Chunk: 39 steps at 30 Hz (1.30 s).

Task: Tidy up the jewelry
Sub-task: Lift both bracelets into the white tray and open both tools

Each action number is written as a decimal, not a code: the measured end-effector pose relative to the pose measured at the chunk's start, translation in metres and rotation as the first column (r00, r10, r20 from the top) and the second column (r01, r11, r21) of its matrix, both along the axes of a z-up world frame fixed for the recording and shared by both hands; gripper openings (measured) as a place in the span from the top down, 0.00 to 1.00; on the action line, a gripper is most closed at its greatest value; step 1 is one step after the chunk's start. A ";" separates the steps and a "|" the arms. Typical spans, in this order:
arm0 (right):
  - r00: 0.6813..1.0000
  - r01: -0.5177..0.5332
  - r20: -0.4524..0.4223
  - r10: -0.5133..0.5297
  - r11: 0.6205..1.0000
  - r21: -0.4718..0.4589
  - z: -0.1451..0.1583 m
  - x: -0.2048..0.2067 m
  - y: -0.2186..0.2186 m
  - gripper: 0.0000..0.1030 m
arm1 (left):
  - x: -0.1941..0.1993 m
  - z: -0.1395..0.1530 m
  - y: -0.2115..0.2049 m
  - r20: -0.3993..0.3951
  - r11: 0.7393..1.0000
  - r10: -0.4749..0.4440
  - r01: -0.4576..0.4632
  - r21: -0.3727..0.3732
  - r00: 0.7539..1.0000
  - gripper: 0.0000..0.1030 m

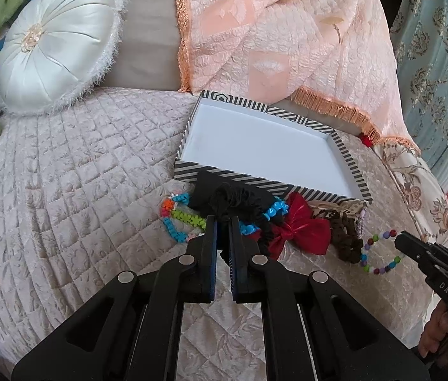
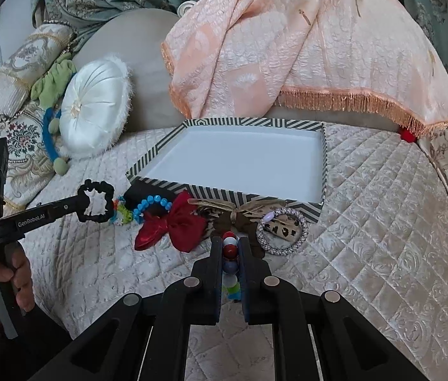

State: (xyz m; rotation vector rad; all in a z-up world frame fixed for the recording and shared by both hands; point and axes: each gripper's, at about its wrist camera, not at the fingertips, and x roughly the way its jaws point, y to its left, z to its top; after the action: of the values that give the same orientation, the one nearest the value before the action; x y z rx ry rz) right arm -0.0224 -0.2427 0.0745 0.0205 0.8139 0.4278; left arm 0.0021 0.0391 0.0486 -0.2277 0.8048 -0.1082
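Note:
An open striped box (image 1: 265, 146) with a bare white floor lies on the quilted bed. Hair ties and bracelets are piled along its front wall. My left gripper (image 1: 222, 220) is shut on a black scrunchie (image 1: 235, 201), which hangs from its tips as a loop (image 2: 95, 201) in the right wrist view. My right gripper (image 2: 230, 241) is shut on a multicoloured bead bracelet (image 2: 229, 247), right of the pile; the bracelet's loop (image 1: 379, 254) trails from that gripper's tip in the left wrist view. A red bow (image 2: 173, 223) lies between the two grippers.
A blue bead bracelet (image 2: 151, 204), bright plastic bead strands (image 1: 176, 219), a brown scrunchie (image 1: 347, 239), a sparkly silver bangle (image 2: 282, 231) and a leopard-print piece also lie in the pile. A white round cushion (image 1: 56, 47) and a peach fringed throw (image 1: 287, 38) sit behind the box.

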 end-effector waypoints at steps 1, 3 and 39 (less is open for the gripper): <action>1.000 0.003 -0.002 -0.003 1.000 -0.004 0.000 0.000 0.000 0.92 | 0.000 0.000 0.000 -0.003 1.000 -0.004 0.004 -0.005 1.000 0.96; 1.000 0.008 -0.009 -0.008 1.000 -0.009 -0.002 0.001 -0.001 0.92 | 0.001 0.000 -0.001 -0.007 1.000 -0.007 0.007 0.015 1.000 0.96; 0.994 0.101 -0.046 -0.098 0.991 0.088 0.002 0.137 0.000 0.92 | 0.162 -0.024 -0.005 -0.043 0.995 -0.027 0.031 0.100 0.999 0.96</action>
State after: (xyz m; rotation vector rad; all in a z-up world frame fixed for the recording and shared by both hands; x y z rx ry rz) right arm 0.1141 -0.2426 0.0766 0.1537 0.8301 0.3704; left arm 0.1645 0.0337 0.0241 -0.1234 0.8530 -0.0902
